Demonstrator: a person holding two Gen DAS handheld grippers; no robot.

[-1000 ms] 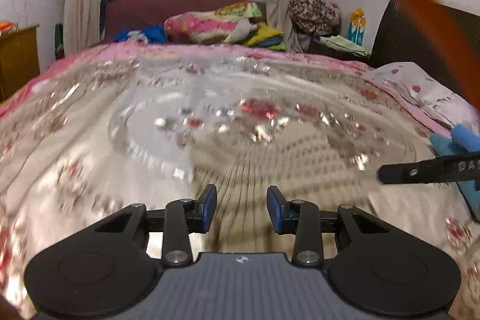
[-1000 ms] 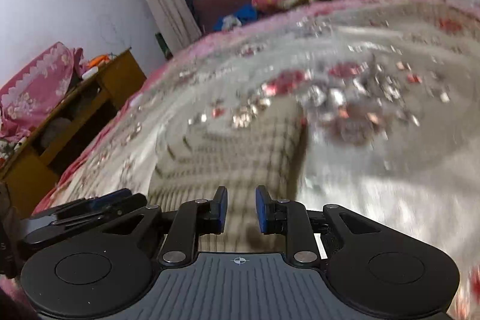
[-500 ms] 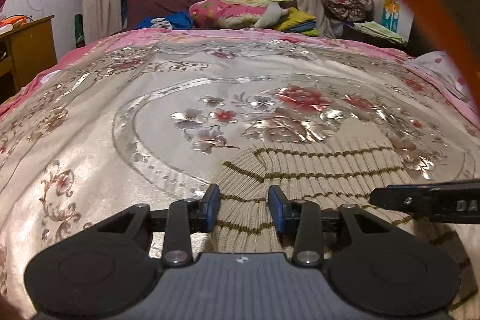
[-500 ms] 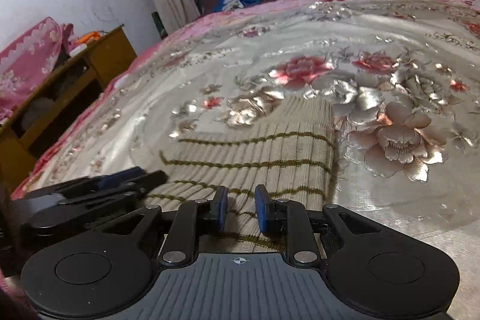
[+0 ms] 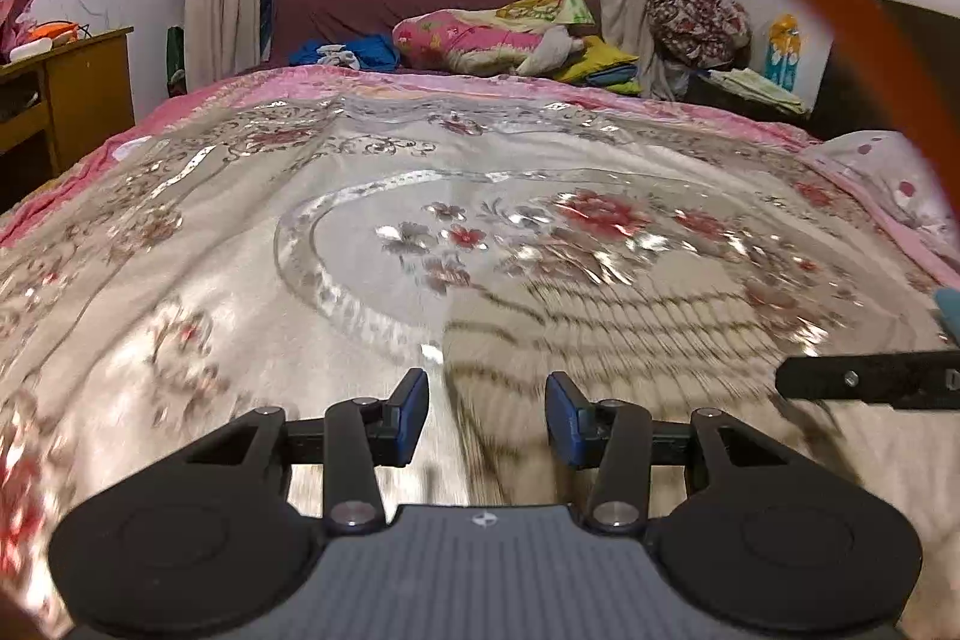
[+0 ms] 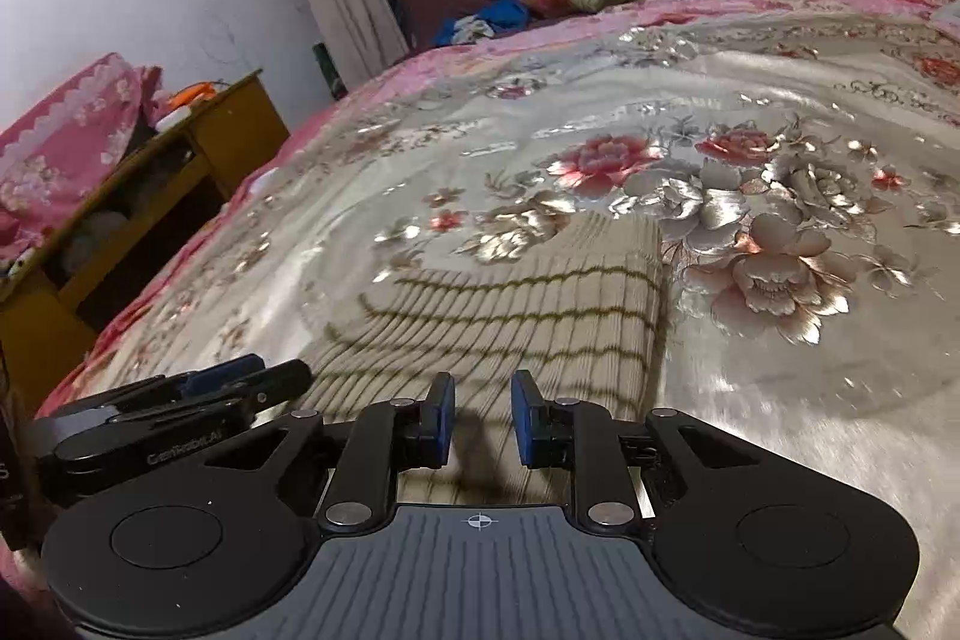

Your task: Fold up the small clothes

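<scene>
Left tool [image 5: 487, 415] opening, right tool [image 6: 482, 421] slightly parted, both empty above striped knit [image 6: 516, 316].

L gripper [image 5: 487, 415] at frame bottom, jaws opening, nothing pinched; R gripper [image 6: 481, 421] bottom centre, jaws narrowly apart, angled down.

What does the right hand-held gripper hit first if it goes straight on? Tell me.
Most likely the striped knit garment. The right hand-held gripper points down at it, pads apart with nothing between them; the floral bedspread lies underneath. Depth is hard to judge in this view.
</scene>
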